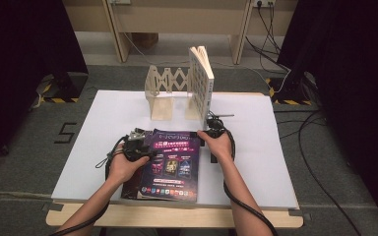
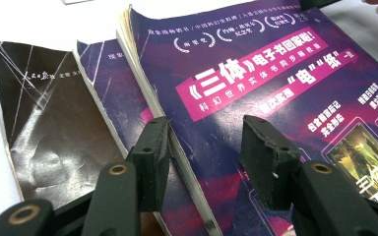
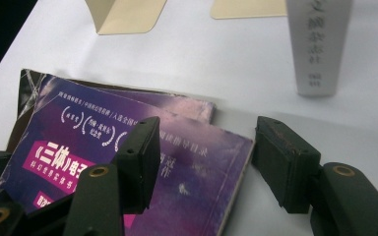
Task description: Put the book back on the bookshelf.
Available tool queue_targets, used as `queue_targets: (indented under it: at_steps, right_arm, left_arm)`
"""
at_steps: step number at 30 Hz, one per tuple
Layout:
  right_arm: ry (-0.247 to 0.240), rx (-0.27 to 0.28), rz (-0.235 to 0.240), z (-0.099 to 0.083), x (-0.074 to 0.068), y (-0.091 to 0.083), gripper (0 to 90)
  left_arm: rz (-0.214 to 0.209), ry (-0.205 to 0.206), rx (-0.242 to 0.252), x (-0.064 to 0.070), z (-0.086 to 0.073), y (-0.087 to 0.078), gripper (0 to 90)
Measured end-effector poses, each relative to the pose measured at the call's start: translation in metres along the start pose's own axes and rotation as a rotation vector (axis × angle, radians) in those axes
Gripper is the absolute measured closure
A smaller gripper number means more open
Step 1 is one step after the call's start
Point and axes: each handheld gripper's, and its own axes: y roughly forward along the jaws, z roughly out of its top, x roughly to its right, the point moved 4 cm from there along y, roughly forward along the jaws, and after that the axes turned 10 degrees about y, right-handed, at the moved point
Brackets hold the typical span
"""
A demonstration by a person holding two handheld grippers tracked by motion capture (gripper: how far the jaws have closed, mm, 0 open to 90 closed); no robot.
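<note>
Both tools stand with jaws apart at opposite edges of the top purple book (image 1: 171,162), which lies flat on a stack of three near the person's side of the counter (image 1: 256,162).

Left tool (image 2: 204,147): open, gripping nothing. One jaw sits outside the top book's page edge, over the second purple book (image 2: 103,88); the other jaw rests above the cover. The black book (image 2: 44,123) lies farther out beyond the outer jaw.

Right tool (image 3: 204,152): open, gripping nothing. One jaw is over the cover, the other off the book's edge above bare counter. Whether either jaw already touches the cover cannot be settled from these views.

Ahead of the right tool stand the cream bookend rack (image 1: 170,91) and a white upright book (image 1: 200,78) leaning in it.

Risks noted:
- The left outer jaw is close to the second book's edge; closing low could pinch two books together and drag the stack.
- Closing shallow on the cover alone could fold or tear it; the corners are already worn.
- An uneven lift from one side would likely let the book sag open and slip.
- Carrying the book forward carelessly could knock the leaning upright book over.
</note>
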Motion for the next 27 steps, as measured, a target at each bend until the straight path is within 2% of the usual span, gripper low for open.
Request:
queue_targets:
  at_steps: [4, 7, 10, 13, 15, 21, 27]
  right_arm:
    - [-0.008, -0.003, -0.007, 0.0, 0.0, 0.0, 45.6]
    - [0.021, 0.015, -0.005, -0.003, 0.0, -0.001, 46.3]
    - [0.038, -0.002, -0.009, -0.005, -0.001, -0.004, 46.1]
    - [0.032, -0.002, -0.01, -0.006, -0.002, -0.004, 45.9]
    - [0.05, -0.006, -0.01, -0.007, -0.002, -0.005, 46.4]
    - [0.067, -0.034, -0.027, -0.008, 0.0, -0.009, 51.6]
    - [0.106, -0.02, -0.017, -0.009, 0.002, -0.01, 55.2]
  left_arm:
    - [0.004, 0.005, -0.003, 0.0, 0.0, 0.0, 53.4]
    - [0.006, 0.003, -0.002, 0.001, 0.0, 0.0, 53.4]
    - [0.014, 0.01, -0.006, 0.002, 0.001, 0.0, 53.5]
    - [0.013, 0.013, -0.01, 0.001, 0.001, 0.0, 53.5]
    - [0.011, 0.01, -0.007, 0.001, 0.001, 0.0, 53.5]
    - [0.01, 0.011, -0.006, 0.002, 0.001, 0.0, 53.7]
    - [0.018, 0.019, -0.009, 0.003, 0.001, 0.0, 53.8]
